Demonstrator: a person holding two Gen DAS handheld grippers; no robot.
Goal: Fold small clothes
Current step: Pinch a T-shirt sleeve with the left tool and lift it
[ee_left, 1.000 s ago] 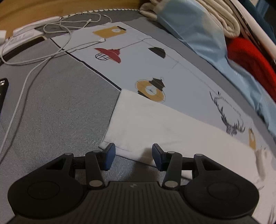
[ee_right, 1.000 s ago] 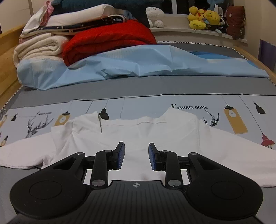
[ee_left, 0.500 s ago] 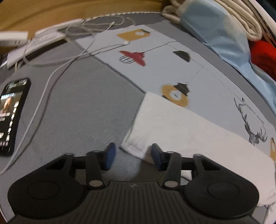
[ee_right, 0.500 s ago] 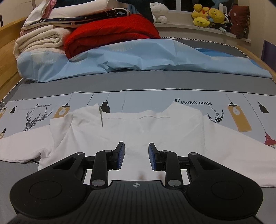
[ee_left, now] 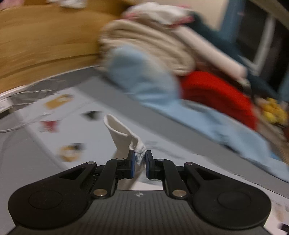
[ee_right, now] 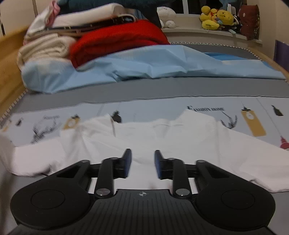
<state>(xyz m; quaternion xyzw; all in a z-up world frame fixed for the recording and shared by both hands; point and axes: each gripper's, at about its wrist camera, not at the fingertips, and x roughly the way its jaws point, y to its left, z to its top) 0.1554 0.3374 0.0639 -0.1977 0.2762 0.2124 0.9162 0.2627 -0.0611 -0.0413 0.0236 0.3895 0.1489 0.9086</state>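
A white long-sleeved shirt (ee_right: 162,137) lies spread flat on a printed pale sheet (ee_right: 198,104) across the bed. In the blurred left wrist view, my left gripper (ee_left: 140,160) is closing, and its pads pinch the shirt's sleeve cuff (ee_left: 121,133), which stands lifted off the sheet. My right gripper (ee_right: 142,162) hovers low over the shirt's bottom hem at the middle. Its jaws are closing but still stand apart. The cloth lies beneath them, not pinched.
Behind the shirt lie a rumpled light blue cover (ee_right: 153,63), a red blanket (ee_right: 115,39) and folded cream bedding (ee_right: 45,47). Plush toys (ee_right: 215,16) sit on the far ledge. A wooden bed frame (ee_left: 45,45) and white cables (ee_left: 18,126) are at the left.
My left gripper has closed on the sleeve cuff and swung it up off the sheet, toward the piled bedding. The right gripper has stayed over the hem with its jaws apart.
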